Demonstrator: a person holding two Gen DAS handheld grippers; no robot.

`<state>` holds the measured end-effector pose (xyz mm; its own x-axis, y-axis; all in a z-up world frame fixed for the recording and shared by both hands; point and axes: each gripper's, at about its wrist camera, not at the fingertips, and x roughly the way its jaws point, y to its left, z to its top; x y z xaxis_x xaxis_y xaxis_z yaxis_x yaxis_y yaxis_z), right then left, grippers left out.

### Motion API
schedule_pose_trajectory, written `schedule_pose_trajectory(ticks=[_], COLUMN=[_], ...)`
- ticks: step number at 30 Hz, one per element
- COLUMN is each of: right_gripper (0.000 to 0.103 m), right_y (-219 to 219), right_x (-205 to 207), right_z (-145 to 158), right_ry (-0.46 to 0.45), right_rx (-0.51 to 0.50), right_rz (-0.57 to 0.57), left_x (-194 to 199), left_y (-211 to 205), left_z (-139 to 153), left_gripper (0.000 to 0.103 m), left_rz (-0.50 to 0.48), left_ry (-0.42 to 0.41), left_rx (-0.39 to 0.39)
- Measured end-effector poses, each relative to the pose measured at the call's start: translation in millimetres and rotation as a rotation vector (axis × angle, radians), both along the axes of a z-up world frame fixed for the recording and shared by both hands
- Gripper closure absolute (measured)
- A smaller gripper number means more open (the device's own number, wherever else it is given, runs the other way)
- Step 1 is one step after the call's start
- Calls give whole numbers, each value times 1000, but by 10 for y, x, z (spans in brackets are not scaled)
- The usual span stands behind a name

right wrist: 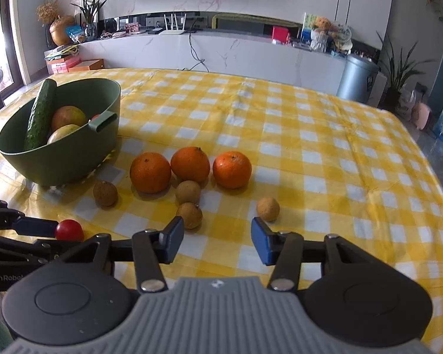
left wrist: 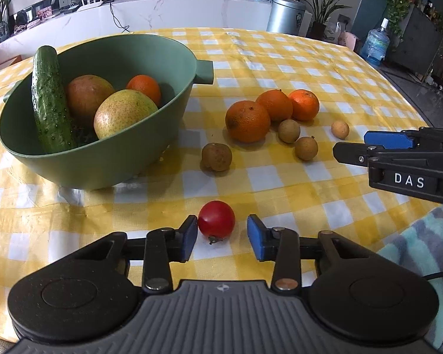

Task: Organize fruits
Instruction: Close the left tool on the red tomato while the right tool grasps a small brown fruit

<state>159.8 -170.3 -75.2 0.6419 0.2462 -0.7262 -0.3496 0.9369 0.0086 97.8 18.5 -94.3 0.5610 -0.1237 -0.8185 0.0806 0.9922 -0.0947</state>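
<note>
A red cherry tomato lies on the checked cloth between the open fingers of my left gripper, touching or nearly touching the left pad; it also shows in the right wrist view. A green bowl holds a cucumber, two mangoes and an orange. Three oranges and several small brown longans lie on the cloth to its right. My right gripper is open and empty above the cloth, just short of two longans.
The table has a yellow and white checked cloth. The right gripper shows at the right edge of the left wrist view. A white cabinet, a grey bin and plants stand beyond the table.
</note>
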Motion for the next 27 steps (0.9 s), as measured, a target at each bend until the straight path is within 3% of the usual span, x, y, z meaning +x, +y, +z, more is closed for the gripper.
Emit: schedule_pose_trajectory(ticks=[4,14,27], right_gripper=[56,63,70], right_y=[-12,17,107], right_x=[68,268,414], right_z=[-38,-161,-272], right_ry=[45,133,178], right_rx=[44,157,173], right_rz=[-6,-29,-35], left_x=[33,55,181], left_y=[2,7,44], left_z=[-14,8,0], left_gripper=[72,73,73], left_rz=[4,5,33], left_ry=[4,-29,-55], left_rx=[-7,-25,-67])
